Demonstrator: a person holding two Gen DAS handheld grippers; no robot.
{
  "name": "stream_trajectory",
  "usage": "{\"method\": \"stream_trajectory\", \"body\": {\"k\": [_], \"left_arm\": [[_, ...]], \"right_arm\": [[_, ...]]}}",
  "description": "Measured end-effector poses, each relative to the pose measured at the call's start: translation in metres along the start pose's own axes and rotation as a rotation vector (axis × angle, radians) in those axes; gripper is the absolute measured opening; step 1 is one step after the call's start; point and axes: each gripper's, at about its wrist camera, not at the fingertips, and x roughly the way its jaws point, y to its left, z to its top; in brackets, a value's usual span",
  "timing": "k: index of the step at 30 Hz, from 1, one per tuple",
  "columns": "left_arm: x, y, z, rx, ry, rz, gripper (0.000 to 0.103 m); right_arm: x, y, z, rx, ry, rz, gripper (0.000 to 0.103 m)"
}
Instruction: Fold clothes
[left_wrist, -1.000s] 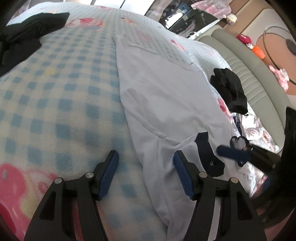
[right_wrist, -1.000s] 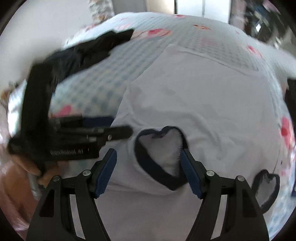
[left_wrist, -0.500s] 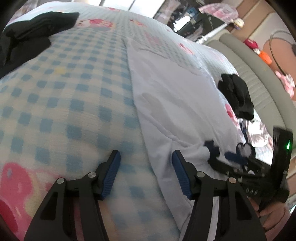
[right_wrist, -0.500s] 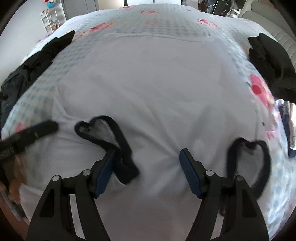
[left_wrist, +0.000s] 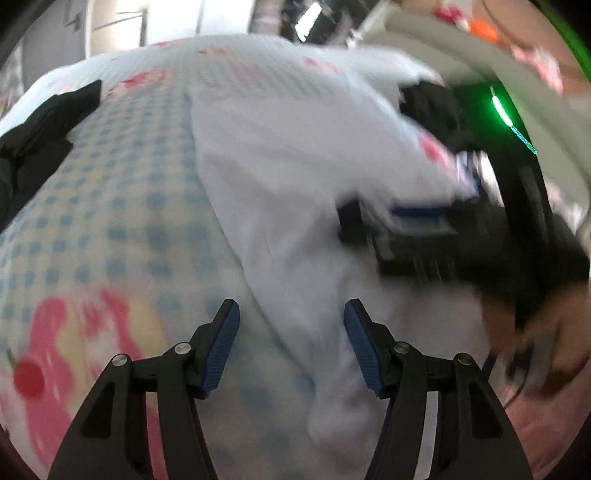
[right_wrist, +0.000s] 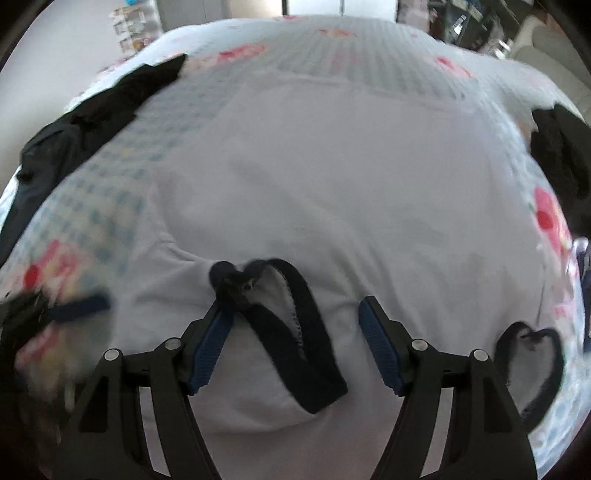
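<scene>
Lying spread flat on the bed (right_wrist: 388, 48): white garment (right_wrist: 332, 177), covering most of the blue-checked, pink-printed bedspread in the right wrist view. Running across the near end of the garment: dark neckline trim (right_wrist: 291, 325), looped open, one part bunched into a knot. Sitting at the garment's near right edge: second dark loop, an armhole trim (right_wrist: 532, 369).

Hovering low over the neckline: right tool (right_wrist: 295, 343), fingers spread wide, blue pads showing on both inner faces. Touching or nearly touching the bunched trim: its left pad (right_wrist: 210, 350) — contact not certain through the blur. Standing apart from the trim over plain white cloth: the other pad (right_wrist: 380, 347). Nothing pinched.

Hovering over the garment's left long edge: left tool (left_wrist: 291, 347), fingers likewise spread, straddling the boundary between white garment (left_wrist: 295, 177) and checked bedspread (left_wrist: 122, 206). Nothing between the pads. Bunching into a soft fold just ahead of that tool: the garment's near corner.

Appearing in the left wrist view at right, heavily motion-blurred: right tool (left_wrist: 421, 218) with a green light on its body, and a hand (left_wrist: 535, 332) gripping it.

Lying at the far left of the bed: black clothing pile (right_wrist: 85, 122). Lying at the far right edge: another black garment (right_wrist: 561, 155). Both well apart from the white one.
</scene>
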Motion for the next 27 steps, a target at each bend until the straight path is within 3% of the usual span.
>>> {"method": "stream_trajectory", "body": {"k": [6, 8, 10, 13, 15, 17, 23, 27], "left_arm": [[-0.007, -0.021, -0.014, 0.003, -0.006, 0.092, 0.064], [-0.015, -0.023, -0.015, -0.025, -0.046, 0.057, 0.064], [-0.015, -0.027, -0.014, -0.032, -0.068, 0.045, 0.064], [0.000, -0.035, -0.021, -0.012, -0.036, 0.111, 0.064], [0.005, -0.041, -0.026, -0.005, -0.027, 0.149, 0.057], [-0.004, -0.047, -0.036, -0.017, -0.052, 0.168, 0.053], [-0.047, -0.066, -0.040, -0.006, -0.245, 0.191, 0.053], [-0.031, -0.082, -0.035, -0.024, -0.188, 0.116, 0.054]], "right_arm": [[-0.043, -0.028, -0.018, 0.128, -0.088, 0.049, 0.072], [-0.061, -0.034, -0.034, 0.132, -0.115, 0.054, 0.072], [-0.071, -0.038, -0.051, 0.122, -0.122, 0.031, 0.072], [-0.078, -0.035, -0.078, 0.124, -0.150, -0.032, 0.070], [-0.092, -0.034, -0.090, 0.170, -0.266, -0.053, 0.070], [-0.105, -0.035, -0.104, 0.166, -0.297, -0.039, 0.071], [-0.107, -0.047, -0.125, 0.136, -0.268, -0.157, 0.070], [-0.110, -0.072, -0.134, 0.194, -0.264, -0.175, 0.070]]}}
